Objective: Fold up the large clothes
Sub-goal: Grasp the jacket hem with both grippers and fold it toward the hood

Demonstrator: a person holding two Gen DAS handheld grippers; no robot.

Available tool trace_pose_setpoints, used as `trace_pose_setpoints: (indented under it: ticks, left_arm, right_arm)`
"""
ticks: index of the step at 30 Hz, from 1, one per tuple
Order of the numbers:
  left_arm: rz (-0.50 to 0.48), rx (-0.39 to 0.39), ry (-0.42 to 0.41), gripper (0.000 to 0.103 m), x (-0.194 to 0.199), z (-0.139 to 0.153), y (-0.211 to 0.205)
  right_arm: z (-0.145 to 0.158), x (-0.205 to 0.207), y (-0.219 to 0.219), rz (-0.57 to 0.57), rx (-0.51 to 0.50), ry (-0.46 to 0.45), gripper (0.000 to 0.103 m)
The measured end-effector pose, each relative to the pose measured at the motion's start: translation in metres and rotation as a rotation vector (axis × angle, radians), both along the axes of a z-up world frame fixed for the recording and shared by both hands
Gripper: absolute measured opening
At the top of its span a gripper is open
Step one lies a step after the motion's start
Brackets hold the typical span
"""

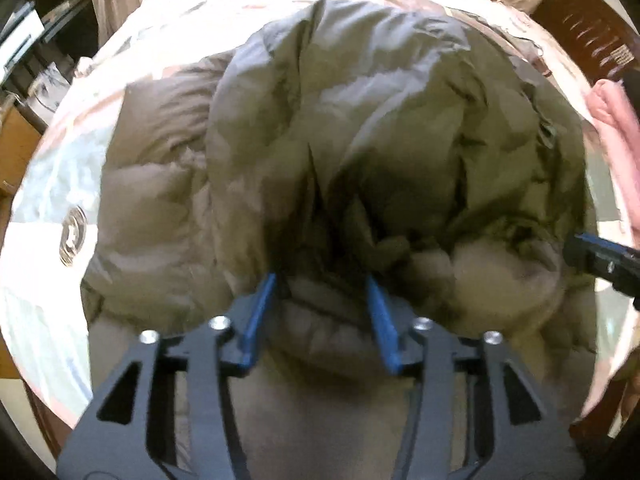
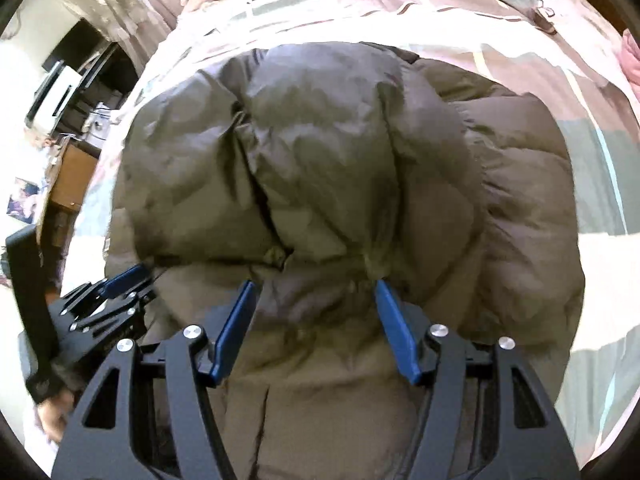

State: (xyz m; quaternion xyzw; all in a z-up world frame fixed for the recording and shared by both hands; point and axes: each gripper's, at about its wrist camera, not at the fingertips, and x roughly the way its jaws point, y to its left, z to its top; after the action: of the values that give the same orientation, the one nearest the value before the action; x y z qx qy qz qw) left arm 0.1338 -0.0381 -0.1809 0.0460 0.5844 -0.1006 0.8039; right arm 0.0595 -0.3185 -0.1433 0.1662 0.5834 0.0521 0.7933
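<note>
Broadly, a bed (image 1: 132, 52) filled both views, its cover a smooth pale cloth printed in large pink, white and grey-green blocks, washed out by strong light at the left of the left wrist view. On it lay the puffer jacket (image 1: 360, 128), a bulky olive-brown garment of slick, faintly crinkled shell fabric, quilted into fat rounded baffles, occupying the centre of each frame. Its upper layer was folded over and bunched into deep creases at mid-frame. A round metallic badge (image 1: 72, 236) showed at the left edge of the left wrist view. Pink, soft-looking fabric (image 1: 616, 128) sat at the right edge there.

The left gripper (image 1: 320, 280), black metal arms with flat blue pads, stood at lower centre, about half parted. Its tips pushed into a gathered fold of the jacket, with padding bulging between them; whether they pinched it I could not tell.

The right gripper (image 2: 316, 284) stood likewise at lower centre of its own view, a little more than half parted, its blue pads astride a puffed ridge of the jacket, tips touching the fabric below a crease. A firm hold could not be confirmed.
</note>
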Motion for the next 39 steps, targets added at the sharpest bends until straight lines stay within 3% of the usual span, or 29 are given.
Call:
trace_pose_setpoints:
  ticks: [3, 6, 10, 12, 15, 16, 18, 20, 23, 26, 30, 33, 37, 39]
  left_arm:
    - [-0.043, 0.1, 0.079, 0.051, -0.003, -0.026, -0.01]
    - [-0.087, 0.191, 0.081, 0.052, -0.008, -0.04, -0.023]
    - [-0.086, 0.149, 0.019, 0.052, -0.013, -0.013, -0.023]
    - [-0.072, 0.11, -0.099, 0.055, -0.015, 0.017, -0.019]
    - [0.0, 0.038, -0.305, 0.059, -0.004, 0.063, -0.012]
    - [0.029, 0.033, -0.357, 0.063, 0.005, 0.075, -0.013]
    - [0.084, 0.02, -0.395, 0.063, 0.033, 0.09, -0.021]
    - [0.107, -0.006, -0.346, 0.059, 0.056, 0.085, -0.032]
    - [0.117, 0.054, -0.236, 0.038, 0.081, 0.043, -0.045]
    - [0.099, 0.091, -0.138, 0.039, 0.086, -0.001, -0.04]
    - [0.106, 0.03, -0.031, 0.041, 0.081, -0.038, -0.021]
    - [0.102, 0.021, -0.048, 0.04, 0.076, -0.031, -0.018]
    - [0.034, 0.01, -0.122, 0.04, 0.048, 0.007, -0.014]
    - [-0.004, 0.01, -0.145, 0.04, 0.034, 0.019, -0.011]
  right_arm:
    - [-0.021, -0.003, 0.004, 0.006, -0.019, 0.092, 0.064]
    - [-0.056, 0.003, 0.01, 0.036, -0.048, 0.2, 0.067]
    - [-0.041, 0.011, 0.012, 0.046, -0.056, 0.195, 0.067]
    - [-0.007, 0.008, 0.006, 0.014, -0.013, 0.077, 0.068]
    - [0.04, 0.008, -0.005, -0.069, 0.044, -0.188, 0.068]
    - [0.053, 0.013, -0.008, -0.132, 0.03, -0.287, 0.068]
    - [0.06, 0.02, -0.002, -0.17, 0.022, -0.382, 0.068]
    - [0.051, 0.028, -0.003, -0.19, 0.037, -0.415, 0.068]
    - [0.021, 0.052, 0.005, -0.241, 0.051, -0.335, 0.068]
    - [-0.02, 0.078, 0.018, -0.221, -0.04, -0.182, 0.068]
    - [-0.056, 0.084, 0.03, -0.147, -0.142, -0.093, 0.068]
    - [-0.054, 0.082, 0.026, -0.152, -0.136, -0.083, 0.068]
    - [-0.025, 0.07, 0.012, -0.209, -0.053, -0.106, 0.068]
    - [0.002, 0.051, 0.014, -0.186, -0.075, -0.135, 0.068]
